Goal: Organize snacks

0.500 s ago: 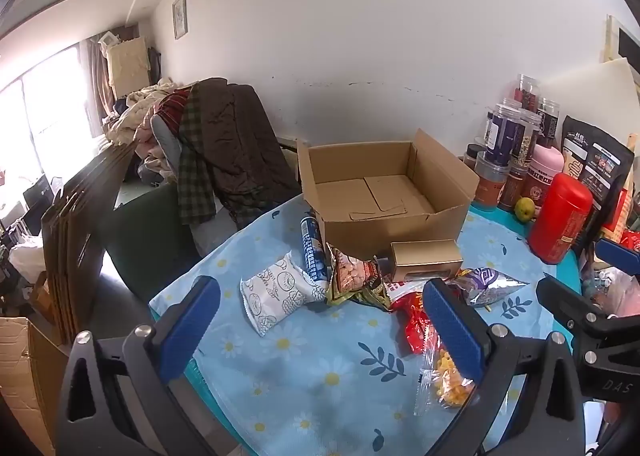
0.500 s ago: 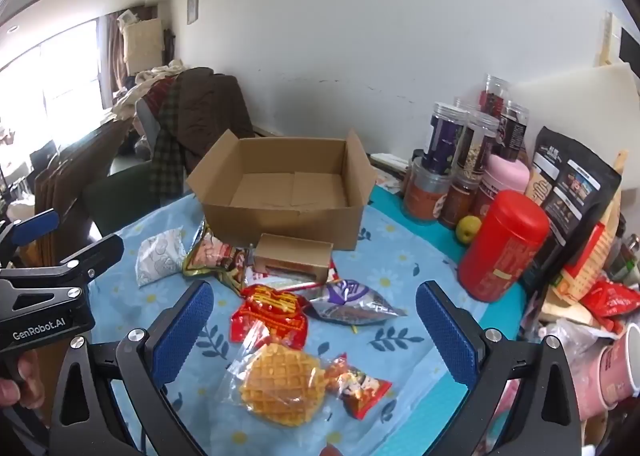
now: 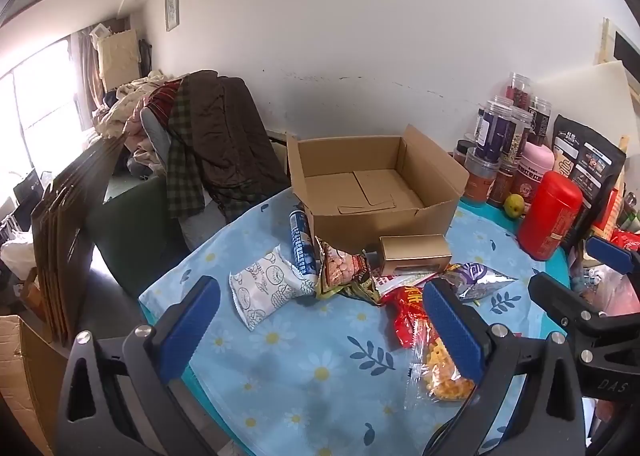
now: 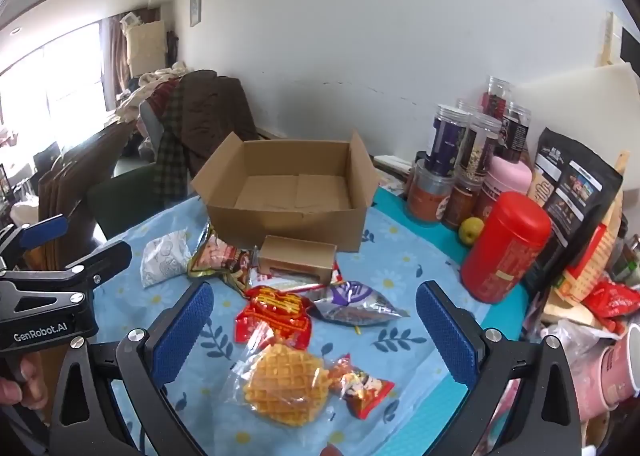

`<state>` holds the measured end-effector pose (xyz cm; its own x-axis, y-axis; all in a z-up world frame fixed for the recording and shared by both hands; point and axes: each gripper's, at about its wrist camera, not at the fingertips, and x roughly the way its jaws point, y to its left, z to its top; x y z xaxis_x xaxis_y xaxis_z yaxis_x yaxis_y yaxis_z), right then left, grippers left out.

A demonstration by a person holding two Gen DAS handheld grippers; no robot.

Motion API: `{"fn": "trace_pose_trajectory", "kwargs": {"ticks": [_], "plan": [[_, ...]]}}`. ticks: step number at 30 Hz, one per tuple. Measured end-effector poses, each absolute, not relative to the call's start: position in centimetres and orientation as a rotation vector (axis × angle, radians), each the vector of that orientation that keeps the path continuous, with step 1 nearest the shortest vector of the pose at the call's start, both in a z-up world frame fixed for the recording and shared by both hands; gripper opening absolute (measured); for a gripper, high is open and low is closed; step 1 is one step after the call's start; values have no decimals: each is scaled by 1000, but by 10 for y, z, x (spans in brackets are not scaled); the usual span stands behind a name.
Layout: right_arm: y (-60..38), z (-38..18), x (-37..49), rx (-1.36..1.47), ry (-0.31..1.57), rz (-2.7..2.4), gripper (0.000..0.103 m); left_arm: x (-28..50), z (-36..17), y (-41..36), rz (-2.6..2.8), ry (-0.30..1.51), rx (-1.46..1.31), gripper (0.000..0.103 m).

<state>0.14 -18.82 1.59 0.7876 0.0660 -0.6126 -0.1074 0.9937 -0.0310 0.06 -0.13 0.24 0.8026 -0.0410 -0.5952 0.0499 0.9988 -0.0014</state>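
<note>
Both tools are hovering above the near edge of the worktop (image 3: 304,372), each with its jaws spread wide and nothing between them. The left tool (image 3: 320,320) is sitting toward the near-left corner; the right tool (image 4: 314,330) is sitting toward the near-right side. The snacks are lying loose in a cluster in the middle of the worktop, just in front of the open cardboard box (image 4: 288,191), which is standing empty toward the far edge. Nearest the right tool: the waffle pack (image 4: 284,388), lying flat almost directly below and between its fingers, touching the small red-orange packet (image 4: 362,386) on its right. Just beyond it are lying the red packet (image 4: 278,314) and the purple-silver packet (image 4: 356,302), the latter with its long axis running across the worktop, left to right. The small brown carton (image 4: 296,260) is resting against the box's front wall. Nearest the left tool: the white patterned pouch (image 3: 266,288), ahead and slightly left of centre, its long axis slanting from near-left to far-right; the blue tube (image 3: 301,242) beside it is pointing toward the box. Judgement: the waffle pack is lying closest to the right tool, so a straight descent looks sufficient, followed by a carry forward to the box.
</note>
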Motion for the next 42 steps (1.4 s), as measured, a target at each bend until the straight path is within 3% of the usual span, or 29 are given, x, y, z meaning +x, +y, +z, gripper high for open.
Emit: {"fn": "trace_pose_trajectory", "kwargs": {"ticks": [42], "plan": [[-190,20,-2,-48,645,112,103,-13,11,-1,-63,619,12,103]]}}
